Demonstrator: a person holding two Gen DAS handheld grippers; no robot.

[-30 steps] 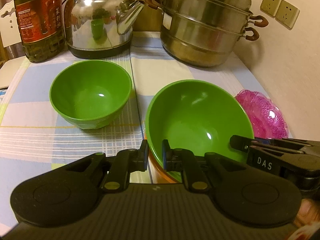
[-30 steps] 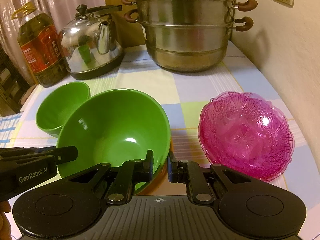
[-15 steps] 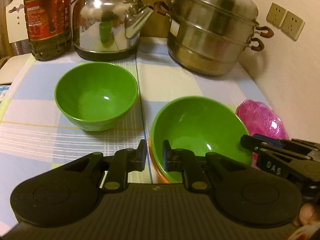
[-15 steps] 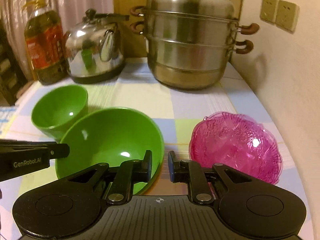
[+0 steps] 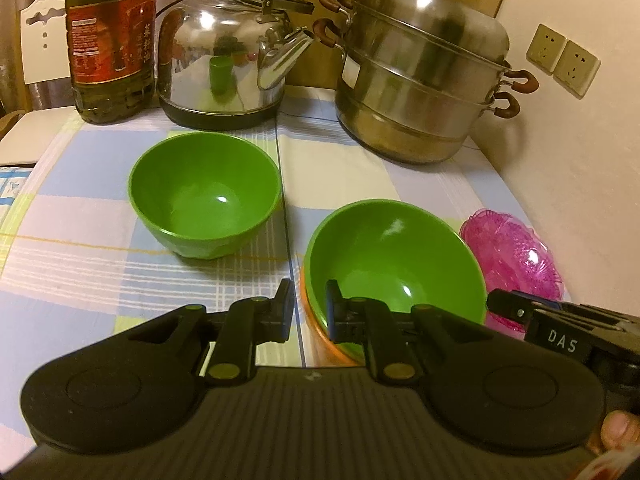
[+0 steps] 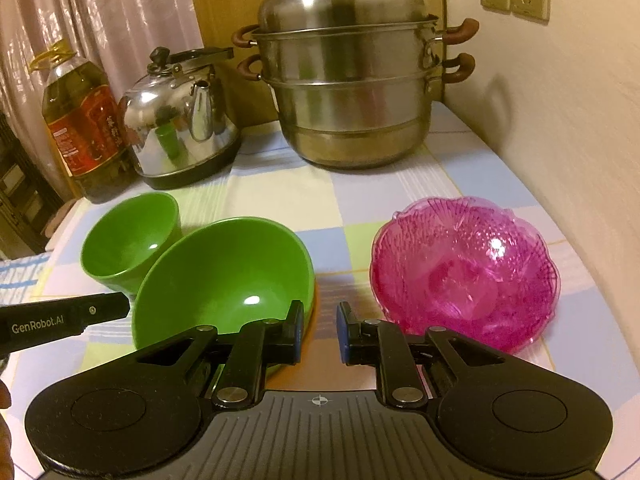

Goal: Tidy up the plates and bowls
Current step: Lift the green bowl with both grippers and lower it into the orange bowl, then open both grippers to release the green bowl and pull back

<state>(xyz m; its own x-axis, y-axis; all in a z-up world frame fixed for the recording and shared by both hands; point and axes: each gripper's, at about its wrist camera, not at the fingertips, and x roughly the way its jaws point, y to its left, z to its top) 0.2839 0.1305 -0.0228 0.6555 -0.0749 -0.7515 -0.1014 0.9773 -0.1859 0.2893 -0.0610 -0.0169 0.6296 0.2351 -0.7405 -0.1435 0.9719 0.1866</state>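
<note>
I hold my left claw [image 5: 307, 310] low, level and pointing forward, its jaws parted by a narrow gap. My right claw [image 6: 319, 336] sits just to its right, also level, jaws a little apart with nothing between the pads.

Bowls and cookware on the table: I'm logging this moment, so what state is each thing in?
Large green bowl: upright, empty, nested in an orange dish.
Small green bowl: upright, empty.
Pink glass bowl: upright, empty.
Steamer pot: lidded.
Kettle: lid on.
Left gripper: open.
Right gripper: open.
</note>
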